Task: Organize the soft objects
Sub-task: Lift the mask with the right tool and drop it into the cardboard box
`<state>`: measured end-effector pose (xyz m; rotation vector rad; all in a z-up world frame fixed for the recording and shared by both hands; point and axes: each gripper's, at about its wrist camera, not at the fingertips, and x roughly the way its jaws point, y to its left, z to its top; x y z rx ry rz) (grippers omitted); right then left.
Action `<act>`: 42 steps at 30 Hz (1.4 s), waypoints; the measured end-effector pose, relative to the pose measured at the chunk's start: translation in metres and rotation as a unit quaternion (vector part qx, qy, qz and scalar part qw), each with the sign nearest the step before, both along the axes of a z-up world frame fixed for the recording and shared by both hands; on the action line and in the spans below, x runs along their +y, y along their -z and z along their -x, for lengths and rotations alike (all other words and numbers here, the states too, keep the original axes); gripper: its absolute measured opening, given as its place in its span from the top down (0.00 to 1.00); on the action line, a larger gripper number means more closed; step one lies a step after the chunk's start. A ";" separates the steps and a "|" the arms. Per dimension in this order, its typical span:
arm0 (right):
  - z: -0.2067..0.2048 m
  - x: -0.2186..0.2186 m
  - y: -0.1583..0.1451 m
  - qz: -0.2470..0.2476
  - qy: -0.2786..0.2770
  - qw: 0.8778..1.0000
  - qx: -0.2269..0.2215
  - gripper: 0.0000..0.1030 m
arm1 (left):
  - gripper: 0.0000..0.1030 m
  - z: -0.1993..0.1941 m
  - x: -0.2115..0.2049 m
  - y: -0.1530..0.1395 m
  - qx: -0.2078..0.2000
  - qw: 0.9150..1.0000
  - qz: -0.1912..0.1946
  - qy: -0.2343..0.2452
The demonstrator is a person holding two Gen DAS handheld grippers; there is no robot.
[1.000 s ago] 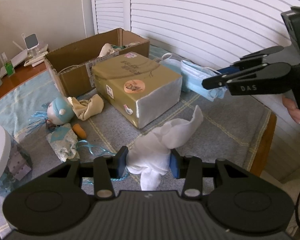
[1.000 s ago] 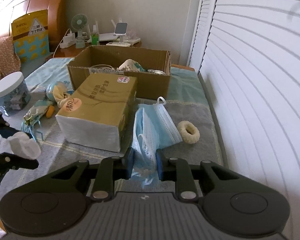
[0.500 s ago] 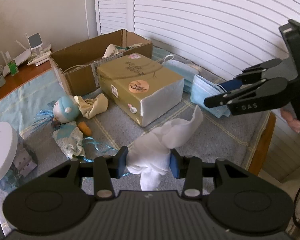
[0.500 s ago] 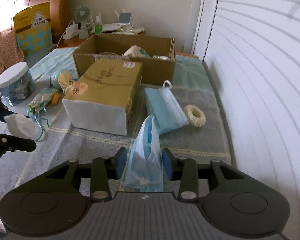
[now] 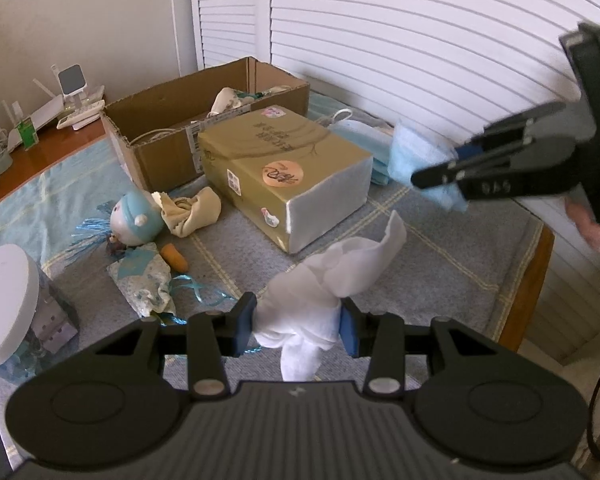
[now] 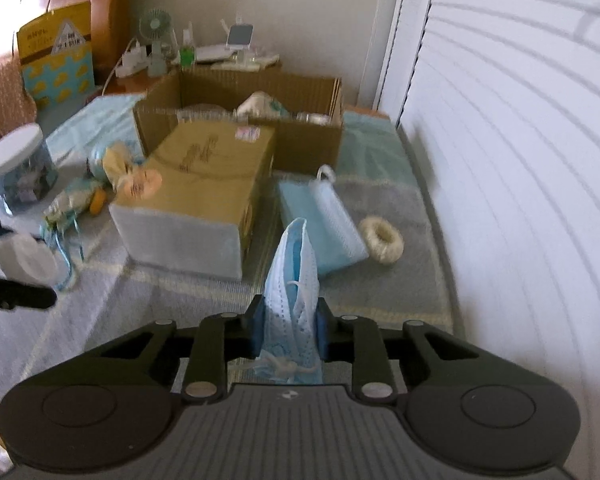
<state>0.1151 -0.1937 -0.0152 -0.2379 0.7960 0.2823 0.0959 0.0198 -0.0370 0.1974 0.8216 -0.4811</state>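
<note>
Soft things are in both claws, lifted off the worktop (image 5: 440, 264), which is covered by a grey checked cloth. The left claw (image 5: 296, 322) is pinched on a crumpled white cloth (image 5: 324, 280), whose loose end sticks up in front of the blue pads while another end hangs below them. The right claw (image 6: 288, 330) is pressed together on a light blue face mask (image 6: 294, 280), folded and standing upright between its pads, with the ear loops dangling underneath; its jaws have just been closing, with the mask between them. In the left wrist view that same mask shows as a blue wad in the claw held at the right edge by a hand (image 5: 592, 220).

On the worktop a gold tissue box (image 5: 284, 168) lies in front of an open cardboard box (image 5: 172, 136). Just right of the tissue box rests a stack of blue masks (image 6: 320, 220), with a cream scrunchie (image 6: 381, 240) beside it. Left of the tissue box lie a beige cloth (image 5: 192, 212), a blue-capped doll (image 5: 134, 220) and a white-lidded jar (image 6: 18, 172).
</note>
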 end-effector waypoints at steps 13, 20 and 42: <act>-0.101 0.026 -0.056 -0.011 -0.025 0.997 -0.076 0.72 | 0.59 -0.008 0.012 -0.008 -0.008 1.000 0.014 -0.016; -0.179 0.043 -0.059 -0.005 -0.035 0.997 -0.076 0.72 | 0.59 -0.019 0.025 -0.011 -0.008 0.999 0.018 -0.041; -0.137 0.015 -0.039 -0.041 0.011 0.998 -0.052 0.00 | 0.59 -0.035 0.026 -0.020 -0.004 0.998 0.000 -0.058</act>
